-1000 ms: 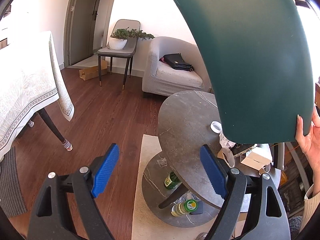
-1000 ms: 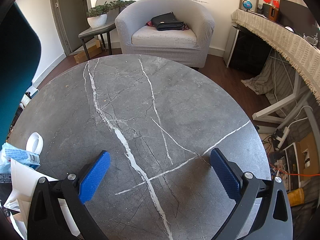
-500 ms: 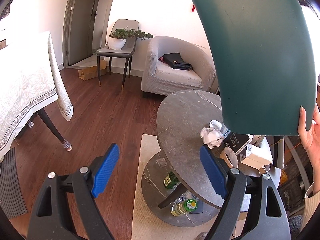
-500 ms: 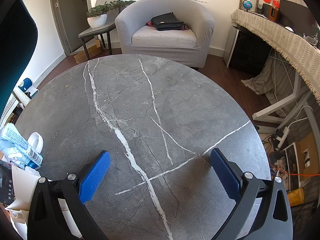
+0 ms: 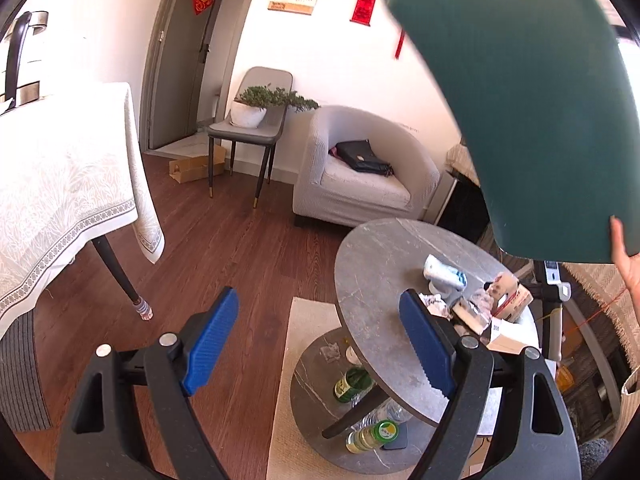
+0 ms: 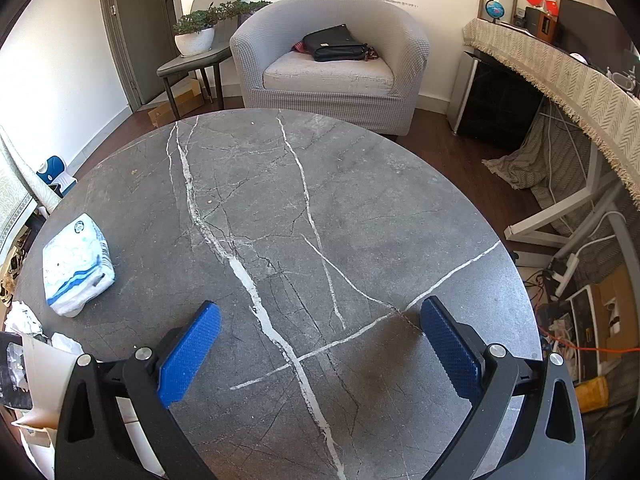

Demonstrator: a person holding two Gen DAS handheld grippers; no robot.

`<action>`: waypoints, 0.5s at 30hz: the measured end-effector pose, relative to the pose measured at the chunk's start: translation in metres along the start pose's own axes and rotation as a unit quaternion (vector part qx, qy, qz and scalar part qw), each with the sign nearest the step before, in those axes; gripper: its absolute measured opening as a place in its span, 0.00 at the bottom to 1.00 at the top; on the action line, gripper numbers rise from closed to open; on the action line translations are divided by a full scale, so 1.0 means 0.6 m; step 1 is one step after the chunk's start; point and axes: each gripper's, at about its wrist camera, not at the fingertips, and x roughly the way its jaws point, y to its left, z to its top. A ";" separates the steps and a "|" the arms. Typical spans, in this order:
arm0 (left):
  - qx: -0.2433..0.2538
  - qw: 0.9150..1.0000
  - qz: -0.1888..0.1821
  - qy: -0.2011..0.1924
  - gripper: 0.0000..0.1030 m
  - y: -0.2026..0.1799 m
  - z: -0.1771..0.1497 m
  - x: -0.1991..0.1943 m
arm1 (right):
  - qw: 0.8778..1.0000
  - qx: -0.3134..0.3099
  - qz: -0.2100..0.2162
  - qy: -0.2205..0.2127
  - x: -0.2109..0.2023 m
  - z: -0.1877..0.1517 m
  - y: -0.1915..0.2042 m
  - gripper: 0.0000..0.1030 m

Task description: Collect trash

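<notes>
Both hand-held grippers, left [image 5: 320, 340] and right [image 6: 320, 348], hang with jaws apart and hold nothing. The tissue pack [image 6: 76, 264] lies on the table [image 6: 360, 208], ahead-left of the right one. Its soft wrapper could slide toward the table's edge under an off-centre pinch.

The round table [image 6: 360, 208] has a matt grey stone-look top veined in white. On it lies a soft white-and-blue plastic tissue pack [image 6: 76, 266], slightly glossy, near crumpled paper [image 5: 434, 303] and a cardboard carton [image 5: 510, 298]. The gripper pads [image 6: 188, 354] are blue textured rubber on black matt plastic arms. The floor [image 5: 224, 248] is smooth brown wood.
</notes>
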 end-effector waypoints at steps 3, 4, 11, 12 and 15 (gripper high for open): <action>-0.008 0.998 -0.015 -0.060 0.82 0.019 0.010 -0.051 | 1.000 0.000 0.000 0.000 0.000 0.000 0.000 0.98; -0.005 0.996 -0.026 -0.081 0.82 0.021 0.014 -0.071 | 1.000 0.000 0.000 0.000 0.000 0.000 0.000 0.98; -0.017 0.979 -0.051 -0.199 0.85 0.048 0.036 -0.174 | 1.000 0.000 0.000 0.000 0.000 0.000 0.000 0.98; -0.024 0.978 -0.047 -0.200 0.86 0.055 0.039 -0.179 | 1.000 0.000 0.000 0.000 0.000 0.000 0.000 0.98; -0.028 0.984 -0.021 -0.177 0.87 0.066 0.044 -0.167 | 1.000 0.000 0.000 0.000 -0.001 -0.001 0.000 0.98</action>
